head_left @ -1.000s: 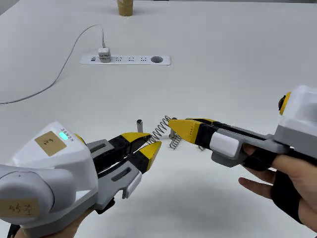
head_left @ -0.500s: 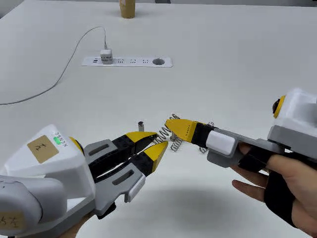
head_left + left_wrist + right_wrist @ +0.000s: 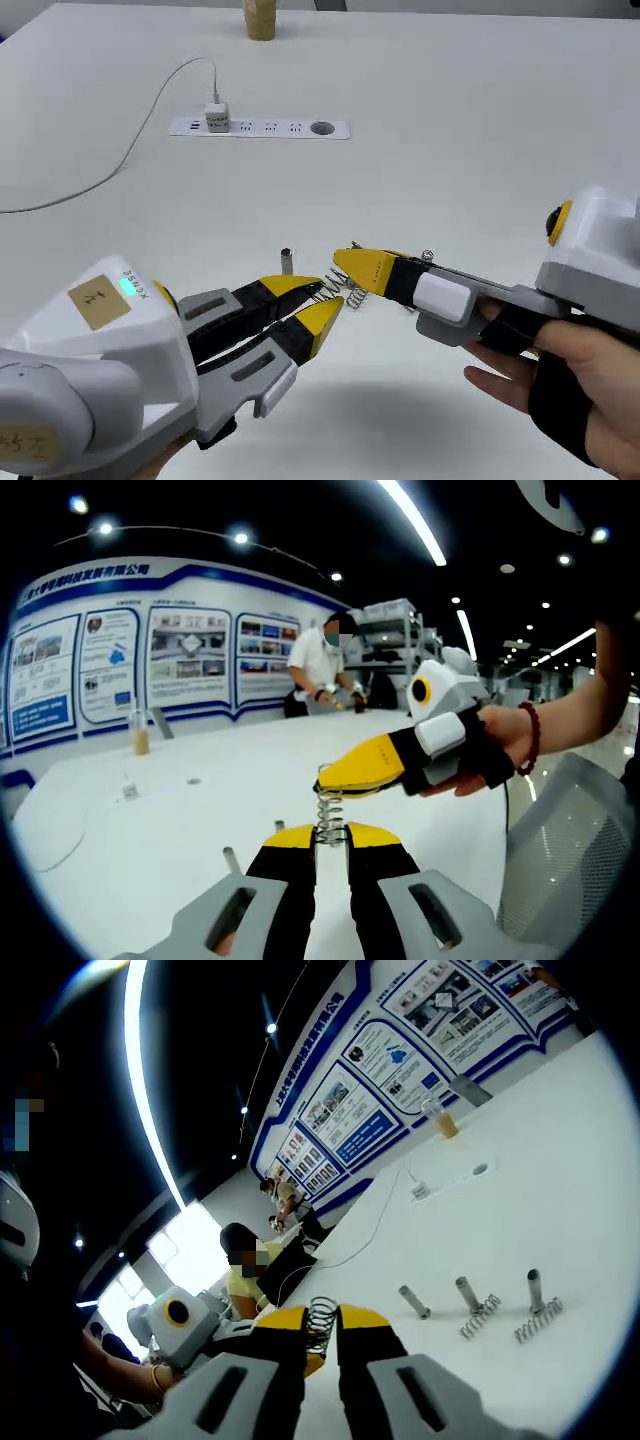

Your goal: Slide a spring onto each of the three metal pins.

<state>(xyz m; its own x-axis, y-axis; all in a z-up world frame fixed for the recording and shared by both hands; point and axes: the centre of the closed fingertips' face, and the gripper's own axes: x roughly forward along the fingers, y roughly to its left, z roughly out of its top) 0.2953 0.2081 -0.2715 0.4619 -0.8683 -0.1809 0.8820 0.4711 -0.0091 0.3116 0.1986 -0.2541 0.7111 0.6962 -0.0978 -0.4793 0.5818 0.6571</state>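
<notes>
"Pins first. Can you see all of them from there?"

"In the head view one pin [image 3: 287, 260] stands clear, and the right tongs [image 3: 350, 266] cover the others. The right gripper view shows three pins [image 3: 466, 1294], upright in a row on the bench [image 3: 450, 150]."

"And springs?"

"Three. One spring [image 3: 330, 808] is pinched at both ends. The left tongs [image 3: 330, 835] are closed on one end and the right tongs on the other, just beside the pins. Two loose springs [image 3: 480, 1317] lie at the feet of two pins. Whether they touch the pins, I can't tell."

"Room to move?"

"Plenty, there's open white bench on every side. The power strip [image 3: 260, 128] and its cable [image 3: 130, 145] lie well apart on the far side. A cup [image 3: 261, 15] is cut off at the top edge."
</notes>
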